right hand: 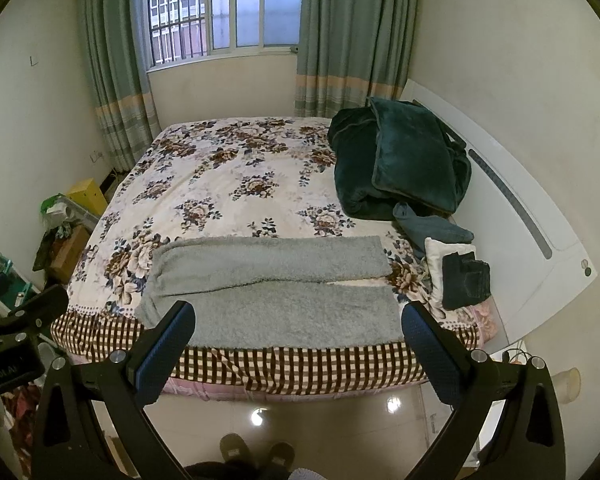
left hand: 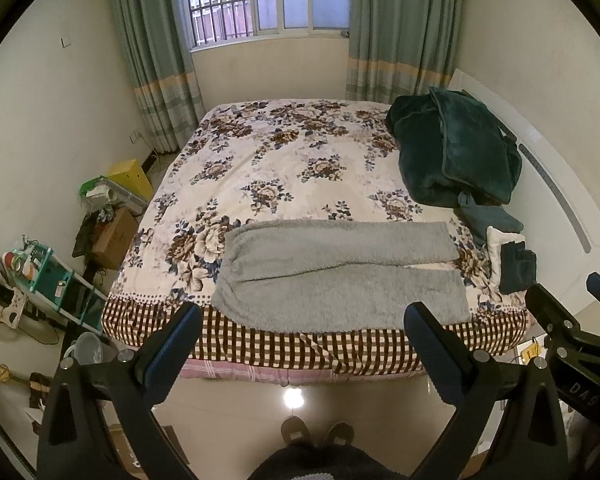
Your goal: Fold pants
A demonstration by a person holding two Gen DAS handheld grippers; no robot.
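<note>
Grey fleece pants lie flat along the near edge of the bed, waist to the left, both legs pointing right; they also show in the right wrist view. My left gripper is open and empty, held above the floor in front of the bed edge. My right gripper is open and empty too, at about the same height, apart from the pants. The right gripper shows at the right edge of the left wrist view. The left gripper shows at the left edge of the right wrist view.
The bed has a floral blanket with a checked border. A dark green quilt and pillow sit at the right by the white headboard. Folded dark clothes lie on a white cushion near the pants' leg ends. Shelves and boxes stand left.
</note>
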